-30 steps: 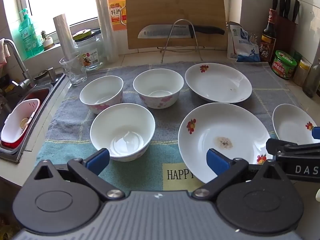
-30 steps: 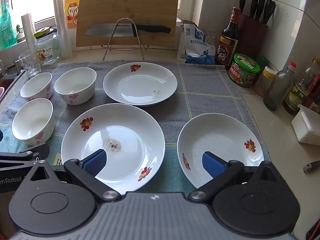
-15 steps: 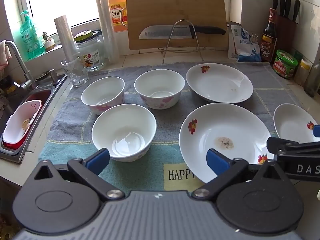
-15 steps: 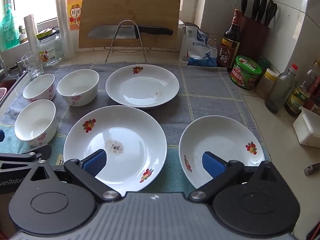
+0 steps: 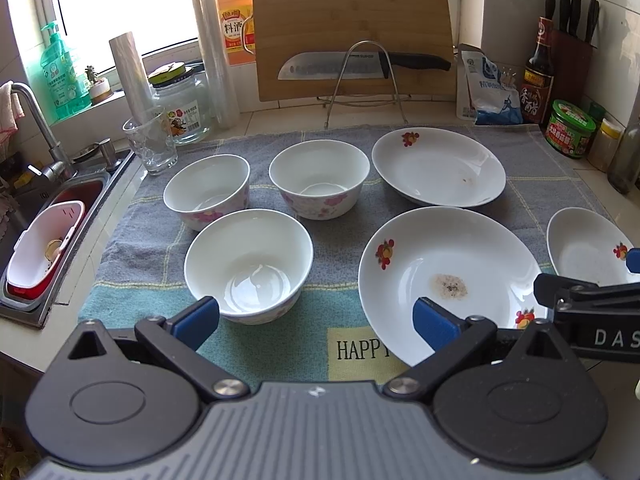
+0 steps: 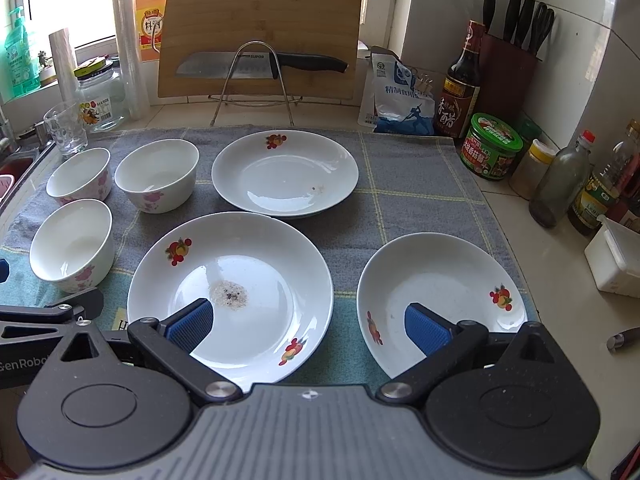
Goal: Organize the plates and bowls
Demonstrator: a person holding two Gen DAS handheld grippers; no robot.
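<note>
Six pieces of white, flower-printed crockery lie separately on the grey-and-teal checked cloth (image 5: 344,316): three deep bowls (image 5: 248,264) clustered at its left, two wide shallow plates (image 6: 230,292) in the middle, and a smaller shallow plate (image 6: 440,296) at its right. Nothing is stacked yet, so by my judgement the whole sorting remains. The left gripper (image 5: 316,318) and right gripper (image 6: 308,322) hover above the near edge, jaws spread wide, holding nothing.

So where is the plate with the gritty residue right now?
The soiled plate lies front and centre on the towel in the right wrist view, between the nearest bowl and the smaller plate.
</note>
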